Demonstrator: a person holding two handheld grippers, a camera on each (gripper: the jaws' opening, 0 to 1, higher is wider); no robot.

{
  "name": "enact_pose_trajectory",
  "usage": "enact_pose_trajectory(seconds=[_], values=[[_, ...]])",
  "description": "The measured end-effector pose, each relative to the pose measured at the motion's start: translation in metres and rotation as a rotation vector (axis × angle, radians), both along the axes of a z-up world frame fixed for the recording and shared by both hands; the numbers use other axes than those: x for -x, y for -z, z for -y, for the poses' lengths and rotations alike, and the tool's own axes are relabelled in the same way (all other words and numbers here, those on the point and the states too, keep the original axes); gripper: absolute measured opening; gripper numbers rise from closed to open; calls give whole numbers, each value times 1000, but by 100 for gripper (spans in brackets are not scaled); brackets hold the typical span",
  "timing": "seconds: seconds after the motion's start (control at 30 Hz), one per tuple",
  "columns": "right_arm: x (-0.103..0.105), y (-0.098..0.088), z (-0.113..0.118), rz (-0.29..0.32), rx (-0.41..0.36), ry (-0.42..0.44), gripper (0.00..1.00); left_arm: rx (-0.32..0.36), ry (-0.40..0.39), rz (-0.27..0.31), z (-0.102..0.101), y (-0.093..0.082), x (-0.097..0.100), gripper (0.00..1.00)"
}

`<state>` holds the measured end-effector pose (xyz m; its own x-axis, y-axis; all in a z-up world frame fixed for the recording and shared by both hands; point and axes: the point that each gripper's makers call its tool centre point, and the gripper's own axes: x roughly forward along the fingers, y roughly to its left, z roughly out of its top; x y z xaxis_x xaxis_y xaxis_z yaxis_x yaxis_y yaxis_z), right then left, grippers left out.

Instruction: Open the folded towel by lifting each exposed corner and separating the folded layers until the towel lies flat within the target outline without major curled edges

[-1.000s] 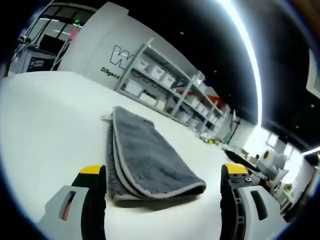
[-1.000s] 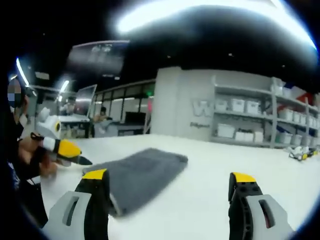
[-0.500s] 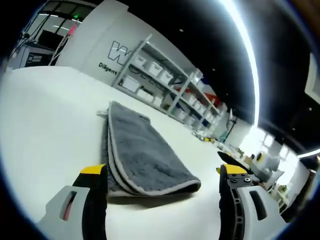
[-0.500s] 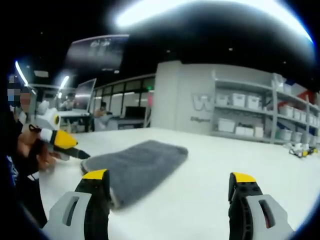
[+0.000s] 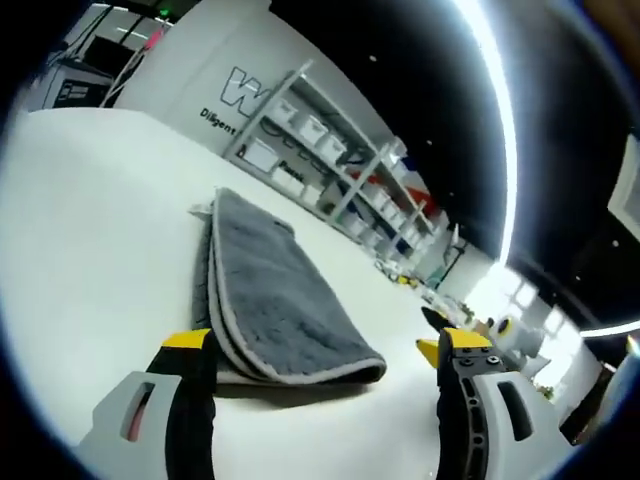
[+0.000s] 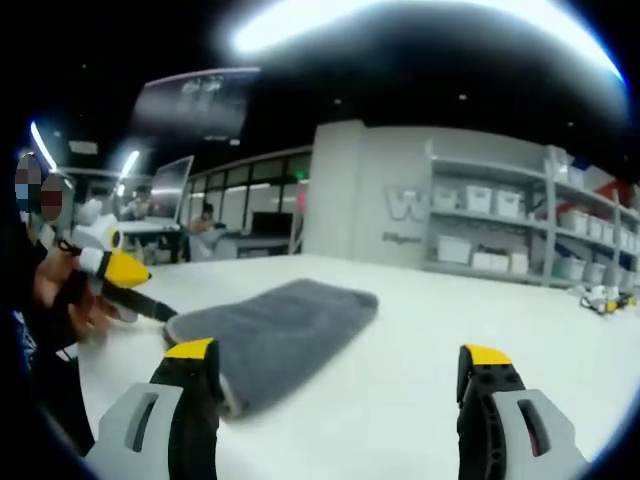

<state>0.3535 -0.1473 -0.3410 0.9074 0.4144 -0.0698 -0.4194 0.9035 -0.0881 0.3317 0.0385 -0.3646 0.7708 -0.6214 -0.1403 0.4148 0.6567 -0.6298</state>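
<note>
I hold my left gripper (image 5: 315, 365) low over the white table (image 5: 90, 230) with its 2 jaws spread wide apart and empty, because the near end of the folded grey towel (image 5: 275, 300) lies just ahead between them and I judge that end to be the place to start peeling layers. My right gripper (image 6: 335, 365) is likewise held open with nothing in it, its left jaw close beside the towel's near corner; in the right gripper view the left gripper's yellow tip (image 6: 118, 270) comes in from the left, close to the towel's end. The towel lies flat on the table, folded into a long narrow strip with pale-edged layers stacked along its left side and near end in the left gripper view. Its long axis runs away from my left gripper toward the shelving (image 5: 330, 160) at the back wall, and a small tag (image 5: 203, 209) sticks out at the far corner. I cannot make out any target outline on the table.
</note>
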Motion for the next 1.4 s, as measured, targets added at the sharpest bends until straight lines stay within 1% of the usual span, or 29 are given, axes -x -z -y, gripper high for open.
enact_pose_trajectory(seconds=[0.1,0.17,0.3,0.37,0.47,0.57,0.67,0.73,0.8,0.87,0.9,0.93,0.97,1.03,1.07,1.13,1.23,1.3,1.33,1.37,1.4], values=[[0,0,2,0,-4,3,100,23,7,-12,-2,0,2,89],[0,1,2,0,-4,2,100,26,7,-13,-3,0,2,88],[1,2,1,-2,-7,-1,100,45,6,-11,-3,-1,-3,84],[0,2,0,-3,-8,-3,100,59,5,-24,-3,2,-6,77],[0,2,-1,-3,-8,-6,100,54,-11,-22,-6,5,-10,64],[0,2,-1,-2,-10,-7,100,57,-33,-35,-10,9,-13,56],[0,3,0,-4,-12,-5,100,82,-58,-52,-17,11,-14,50],[0,3,0,-4,-14,-4,100,125,-70,-71,-20,12,-15,46],[-1,3,0,-4,-15,-3,99,163,-72,-90,-22,13,-16,39],[-1,3,-1,-3,-18,-4,99,162,-67,-85,-22,11,-17,37],[-1,3,-2,-4,-19,-6,99,183,-47,-78,-17,8,-16,37],[-1,3,-3,-4,-19,-8,99,214,-2,-74,-9,3,-13,37],[-1,3,-4,-3,-18,-10,99,193,26,-70,-4,5,-10,39],[-1,3,-5,-3,-18,-13,99,115,-8,-51,-8,13,-15,36],[-1,3,-5,-3,-17,-13,99,106,-13,-48,-8,14,-15,33],[-1,2,-5,-3,-16,-13,99,106,-23,-50,-7,14,-17,32],[-1,2,-6,0,-15,-16,99,24,-59,-29,-14,20,-23,31],[-1,1,-6,3,-12,-18,99,1,-52,-24,-12,21,-24,27],[-2,0,-5,5,-11,-17,99,-16,-53,-40,-12,24,-25,24],[-2,-2,-4,8,-9,-16,99,-47,-63,-59,-15,30,-25,18],[-3,-3,-3,10,-8,-14,99,-54,-69,-71,-16,33,-26,15]])
